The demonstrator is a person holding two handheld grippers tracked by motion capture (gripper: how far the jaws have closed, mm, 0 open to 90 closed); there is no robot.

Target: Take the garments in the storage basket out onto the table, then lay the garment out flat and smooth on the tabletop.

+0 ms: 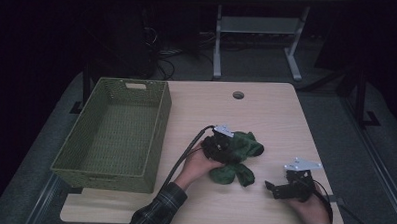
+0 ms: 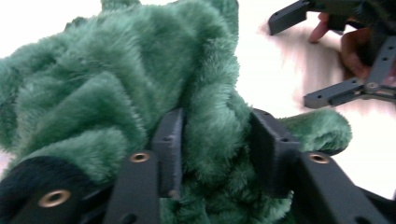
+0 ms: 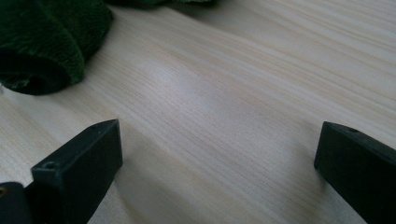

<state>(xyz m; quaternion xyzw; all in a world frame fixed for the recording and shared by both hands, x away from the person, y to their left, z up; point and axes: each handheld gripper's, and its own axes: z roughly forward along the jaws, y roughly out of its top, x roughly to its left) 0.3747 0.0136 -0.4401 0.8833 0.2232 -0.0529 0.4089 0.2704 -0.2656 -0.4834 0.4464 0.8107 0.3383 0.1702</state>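
Fuzzy green cloth (image 2: pixel 140 93) sits between the left gripper's (image 2: pixel 215 144) half-open jaws, not squeezed. It lies mid-table, at three o'clock from the empty basket (image 1: pixel 113 134). Right gripper (image 1: pixel 276 187) waits, wide open. Nothing packed yet.

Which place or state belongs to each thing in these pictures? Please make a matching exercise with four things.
Things:
1. green plush toy
2. woven green basket
3. right gripper
4. round hole in the table

Places or states:
A. jaws wide apart over bare wood
B. at the far edge of the table
C. between the jaws of the left gripper
D. on the left side of the table

Pairs: 1-C, 2-D, 3-A, 4-B
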